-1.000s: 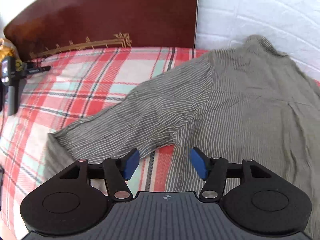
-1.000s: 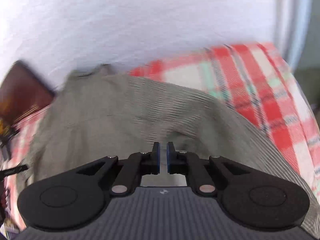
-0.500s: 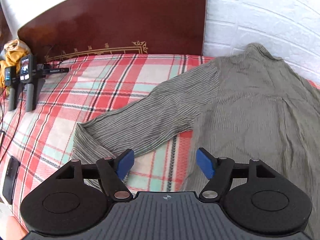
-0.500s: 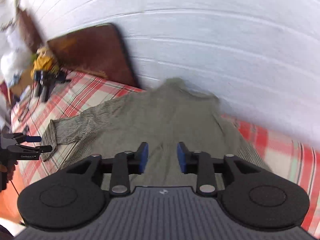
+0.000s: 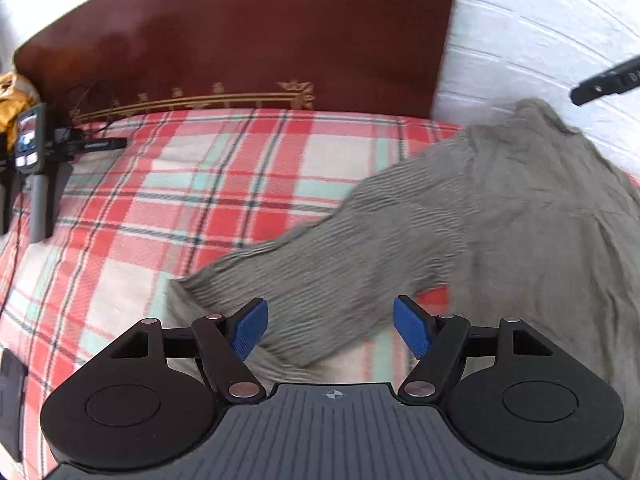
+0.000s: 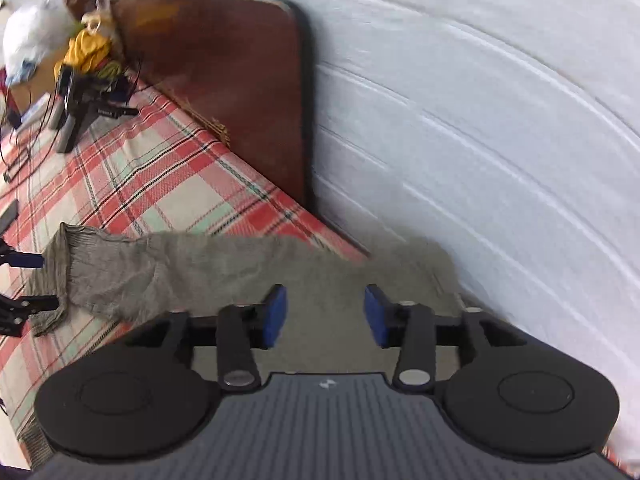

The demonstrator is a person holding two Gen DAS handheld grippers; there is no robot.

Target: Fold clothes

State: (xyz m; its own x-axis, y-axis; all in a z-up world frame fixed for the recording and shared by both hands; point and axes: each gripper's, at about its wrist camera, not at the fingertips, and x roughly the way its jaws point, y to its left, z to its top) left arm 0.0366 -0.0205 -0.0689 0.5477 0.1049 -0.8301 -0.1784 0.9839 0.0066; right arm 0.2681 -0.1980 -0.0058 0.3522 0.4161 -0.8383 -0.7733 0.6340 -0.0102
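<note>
The left gripper (image 5: 330,326) hangs with its blue pads spread wide, empty, just above the cuff end of the sleeve (image 5: 320,280). The right gripper (image 6: 325,314) is likewise spread wide and holds nothing, poised over the shirt's (image 6: 332,280) body close to the wall (image 6: 480,120).

The risk I see is a poor bite. The cloth is thin and crinkled, so pads closing from this height could catch only the top layer, or pinch the plaid bedsheet (image 5: 180,200) along with it and drag it into the fold. A sleeve lifted by one ply would twist instead of folding flat. The right tool is also tight to the wall, with little room to swing.

The shirt is a grey-green, finely striped, long-sleeved garment lying spread open on the bed, its collar end up against the wall edge near the corner where the dark wooden headboard (image 5: 240,40) ends. One sleeve stretches out across the sheet, its cuff slightly rumpled. No fold is visible in it; the far side is out of sight.
</note>
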